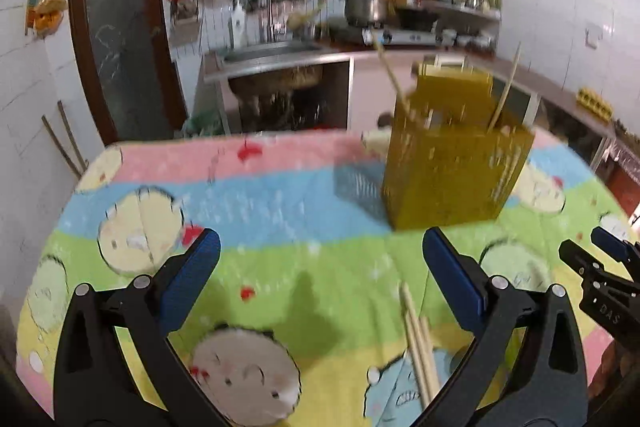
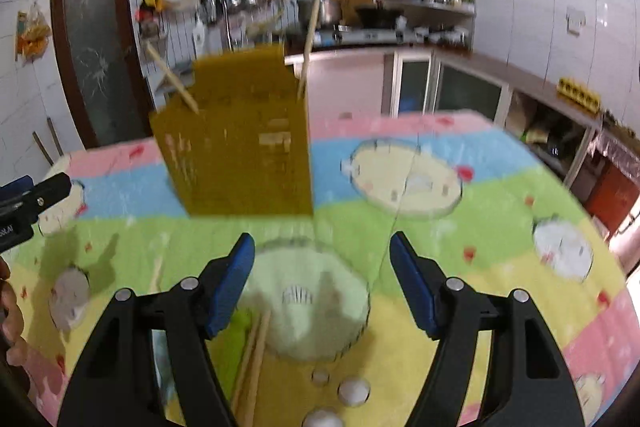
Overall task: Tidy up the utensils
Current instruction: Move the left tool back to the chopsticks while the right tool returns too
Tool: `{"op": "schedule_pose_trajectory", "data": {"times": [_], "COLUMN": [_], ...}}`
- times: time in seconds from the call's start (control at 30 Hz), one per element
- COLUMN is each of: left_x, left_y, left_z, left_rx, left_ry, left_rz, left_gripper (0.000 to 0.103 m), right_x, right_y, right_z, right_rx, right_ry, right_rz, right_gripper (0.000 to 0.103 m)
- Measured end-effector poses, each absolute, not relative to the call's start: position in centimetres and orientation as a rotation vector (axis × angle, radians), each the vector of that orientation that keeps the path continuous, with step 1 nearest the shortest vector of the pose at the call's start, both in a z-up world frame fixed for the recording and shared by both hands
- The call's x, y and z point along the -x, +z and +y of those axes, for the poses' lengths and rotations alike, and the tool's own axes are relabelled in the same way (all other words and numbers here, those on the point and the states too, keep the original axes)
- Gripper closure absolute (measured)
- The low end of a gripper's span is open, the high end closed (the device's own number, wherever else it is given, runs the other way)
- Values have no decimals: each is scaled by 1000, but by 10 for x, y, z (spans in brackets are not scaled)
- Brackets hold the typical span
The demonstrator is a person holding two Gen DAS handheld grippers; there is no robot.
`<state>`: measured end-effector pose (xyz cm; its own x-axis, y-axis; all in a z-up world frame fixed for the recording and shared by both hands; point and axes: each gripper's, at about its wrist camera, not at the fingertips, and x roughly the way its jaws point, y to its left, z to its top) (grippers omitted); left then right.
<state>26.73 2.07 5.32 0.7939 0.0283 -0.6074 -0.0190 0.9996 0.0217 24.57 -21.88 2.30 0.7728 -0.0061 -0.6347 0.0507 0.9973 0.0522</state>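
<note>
Right now we see both tools spread wide with nothing between the pads: left gripper (image 1: 320,267) and right gripper (image 2: 322,267), over the cartoon tablecloth (image 1: 280,195). Yellow utensil holder (image 1: 452,155) stands upright on the cloth, two chopsticks (image 1: 506,87) leaning inside. Loose chopsticks (image 1: 418,343) lie flat nearer us, untouched.

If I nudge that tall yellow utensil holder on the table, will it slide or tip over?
The yellow utensil holder stands tall on a narrow base, so a high push would probably tip it. Its thin perforated walls look light. The colourful tablecloth beneath may drag rather than let it slide. The chopsticks leaning out could shift.
</note>
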Motion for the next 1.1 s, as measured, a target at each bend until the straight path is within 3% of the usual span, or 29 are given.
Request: {"op": "schedule_pose_trajectory", "data": {"times": [0.3, 1.1], "left_x": [-273, -272], "left_y": [-11, -42], "left_z": [14, 6], "left_rx": [-20, -36], "left_ry": [23, -6], "left_rz": [798, 870], "left_gripper": [5, 6], "right_x": [-245, -247], "right_y": [-14, -31], "right_z": [-209, -200], "right_rx": [-66, -31], "right_ry": [-32, -55], "right_rz": [764, 821], "right_gripper": [34, 34]}}
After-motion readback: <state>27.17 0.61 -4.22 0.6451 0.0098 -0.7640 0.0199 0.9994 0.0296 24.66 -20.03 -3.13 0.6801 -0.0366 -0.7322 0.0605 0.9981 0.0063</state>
